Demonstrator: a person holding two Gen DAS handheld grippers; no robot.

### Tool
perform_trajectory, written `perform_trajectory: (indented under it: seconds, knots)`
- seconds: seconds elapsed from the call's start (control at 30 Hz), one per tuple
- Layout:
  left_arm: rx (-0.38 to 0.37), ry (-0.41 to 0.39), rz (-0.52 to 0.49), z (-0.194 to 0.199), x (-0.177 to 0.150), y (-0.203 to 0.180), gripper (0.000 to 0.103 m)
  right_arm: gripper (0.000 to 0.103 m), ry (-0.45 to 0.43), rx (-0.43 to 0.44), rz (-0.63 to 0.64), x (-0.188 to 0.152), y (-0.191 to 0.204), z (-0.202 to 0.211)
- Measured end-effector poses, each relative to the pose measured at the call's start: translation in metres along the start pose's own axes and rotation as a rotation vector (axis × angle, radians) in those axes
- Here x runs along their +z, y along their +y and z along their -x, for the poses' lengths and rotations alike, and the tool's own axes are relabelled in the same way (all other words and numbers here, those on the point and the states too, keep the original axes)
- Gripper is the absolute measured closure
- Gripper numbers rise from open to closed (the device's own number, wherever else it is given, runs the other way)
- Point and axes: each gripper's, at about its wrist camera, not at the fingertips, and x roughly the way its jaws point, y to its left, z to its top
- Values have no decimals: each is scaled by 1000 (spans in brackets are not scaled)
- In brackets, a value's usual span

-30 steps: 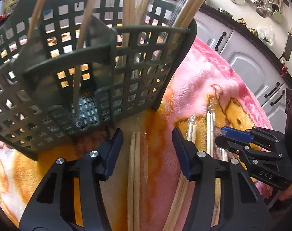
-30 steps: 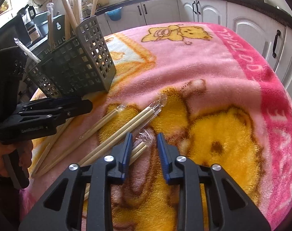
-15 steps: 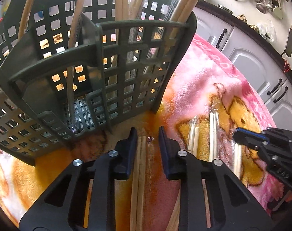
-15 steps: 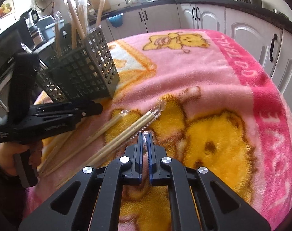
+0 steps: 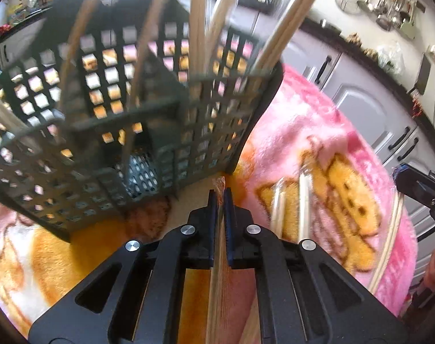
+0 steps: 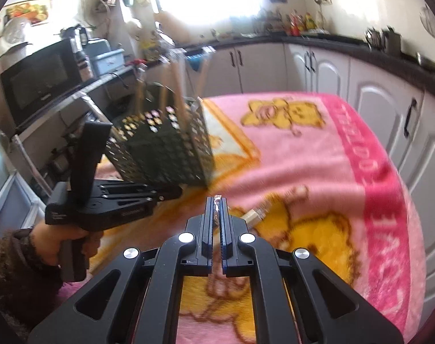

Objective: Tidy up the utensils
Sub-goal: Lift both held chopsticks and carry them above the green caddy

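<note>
Right wrist view: pink blanket [image 6: 317, 154], blurred border lettering, unreadable

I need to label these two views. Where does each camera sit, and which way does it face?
Left wrist: on the left gripper, facing down at the dark utensil basket close ahead; the gripper is shut on wrapped chopsticks; the right gripper shows at the edge.
Right wrist: on the right gripper, shut on a wrapped pair, facing across the pink blanket; the left gripper and a hand show.
Shared: basket, blanket, loose chopsticks.
</note>
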Motion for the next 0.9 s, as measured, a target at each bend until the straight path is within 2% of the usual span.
perform_trajectory:
  seconds: [0.1,0.3,0.47,0.9]
  knots:
    - [-15,-48,9,23,4,2,100,99,-26,28,24,8,12,9]
    - [-43,-192,38,86,17,8,101,99,-71,78,71,24,37,23]
    - [-43,-297,48,131,25,14,101,99,-108,106,109,36,57,33]
    - [-27,-518,58,206,50,12,101,100,-222,138,177,73,88,55]
